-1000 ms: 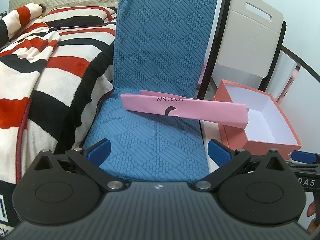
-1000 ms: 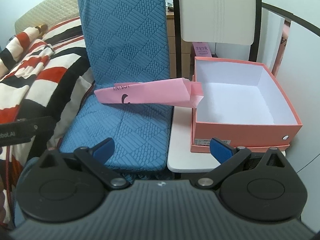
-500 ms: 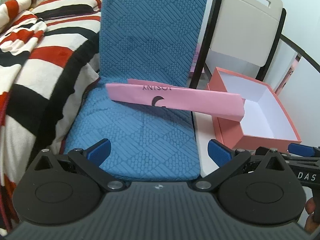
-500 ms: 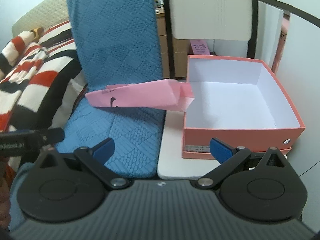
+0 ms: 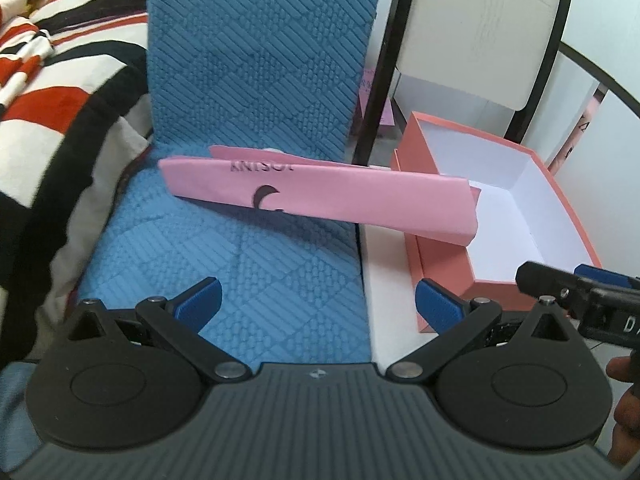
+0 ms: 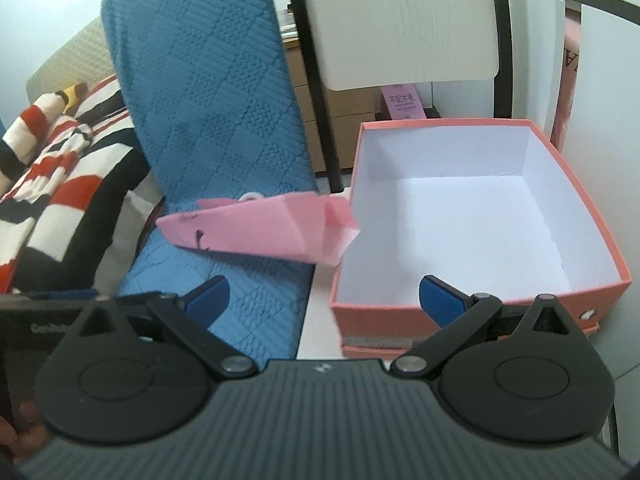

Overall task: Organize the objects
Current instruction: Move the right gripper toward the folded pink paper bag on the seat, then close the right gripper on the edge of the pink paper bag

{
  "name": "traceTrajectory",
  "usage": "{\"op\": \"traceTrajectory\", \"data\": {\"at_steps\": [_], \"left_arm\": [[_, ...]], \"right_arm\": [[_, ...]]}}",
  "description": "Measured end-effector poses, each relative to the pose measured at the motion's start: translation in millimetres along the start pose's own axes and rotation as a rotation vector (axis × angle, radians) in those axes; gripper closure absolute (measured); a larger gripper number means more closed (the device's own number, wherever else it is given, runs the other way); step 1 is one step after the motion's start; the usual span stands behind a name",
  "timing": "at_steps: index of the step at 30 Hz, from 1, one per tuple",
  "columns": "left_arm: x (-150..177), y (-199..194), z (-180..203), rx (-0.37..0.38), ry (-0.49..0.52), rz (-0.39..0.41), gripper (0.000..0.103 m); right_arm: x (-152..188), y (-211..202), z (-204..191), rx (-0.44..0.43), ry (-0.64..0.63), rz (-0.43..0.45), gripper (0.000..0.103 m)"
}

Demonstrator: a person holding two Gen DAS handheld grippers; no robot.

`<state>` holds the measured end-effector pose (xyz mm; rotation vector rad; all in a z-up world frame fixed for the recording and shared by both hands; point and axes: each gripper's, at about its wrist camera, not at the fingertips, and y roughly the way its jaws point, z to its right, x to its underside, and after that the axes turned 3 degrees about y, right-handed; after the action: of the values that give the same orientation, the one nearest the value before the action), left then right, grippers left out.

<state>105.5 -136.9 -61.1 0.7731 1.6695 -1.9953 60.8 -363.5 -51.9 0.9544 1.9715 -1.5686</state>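
You held both grippers wide open and empty in front of the folded pink paper bag (image 5: 320, 196), which lay flat with its long axis running left to right, one end resting on the blue quilted seat cushion (image 5: 224, 264) and the other propped on the near-left rim of the open salmon-pink box (image 6: 460, 308). From your left gripper (image 5: 316, 300) the bag sat straight ahead and above the gap between the blue fingertips (image 5: 200, 300), square across your line of approach, its printed end to the left and its folded end overhanging the box to the right. From your right gripper (image 6: 324, 300) the bag (image 6: 256, 228) lay ahead and to the left, while the box's white interior stood directly before the right fingertip (image 6: 440, 296). By this reading your left gripper was the better placed for the bag's middle, and your right for its folded end at the box, which stood empty on the white chair seat (image 5: 384, 280).
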Motion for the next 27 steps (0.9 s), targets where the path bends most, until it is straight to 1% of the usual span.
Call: {"op": "traceTrajectory", "data": {"at_steps": [4,7,8,9,10,11,12,15,18,20,23,25,26,27], "left_arm": [[-10,23,15,0.039,-0.013,-0.002,0.000],[-17,39,25,0.059,-0.024,0.002,0.000],[-19,44,28,0.067,-0.026,0.000,0.000],[-20,49,30,0.077,-0.029,-0.001,0.000],[-23,55,33,0.082,-0.032,-0.003,0.000],[-25,60,36,0.091,-0.036,-0.003,0.000],[-27,63,37,0.102,-0.041,-0.003,0.000],[-32,74,41,0.132,-0.055,-0.008,0.000],[-35,81,43,0.148,-0.062,-0.009,0.000],[-38,83,43,0.168,-0.070,0.000,0.000],[-40,82,43,0.204,-0.084,0.017,0.000],[-42,81,42,0.237,-0.099,0.027,0.000],[-42,81,41,0.244,-0.106,0.029,0.000],[-42,81,41,0.246,-0.112,0.029,0.000]], "right_arm": [[-11,17,16,-0.026,0.007,0.004,0.000],[-21,29,28,-0.046,0.025,0.009,0.006],[-25,34,33,-0.053,0.031,0.008,0.010],[-28,39,37,-0.060,0.034,0.004,0.017],[-30,45,40,-0.067,0.036,-0.005,0.020],[-32,51,43,-0.075,0.036,-0.013,0.028],[-34,55,46,-0.085,0.040,-0.020,0.033],[-40,69,56,-0.124,0.063,-0.043,0.043],[-45,81,62,-0.162,0.062,-0.052,0.045],[-48,88,65,-0.216,0.070,-0.044,0.045],[-50,100,69,-0.227,0.081,-0.051,0.045],[-52,106,72,-0.270,0.103,-0.053,0.045],[-52,108,73,-0.311,0.124,-0.060,0.047],[-53,110,74,-0.343,0.139,-0.065,0.060]]}}
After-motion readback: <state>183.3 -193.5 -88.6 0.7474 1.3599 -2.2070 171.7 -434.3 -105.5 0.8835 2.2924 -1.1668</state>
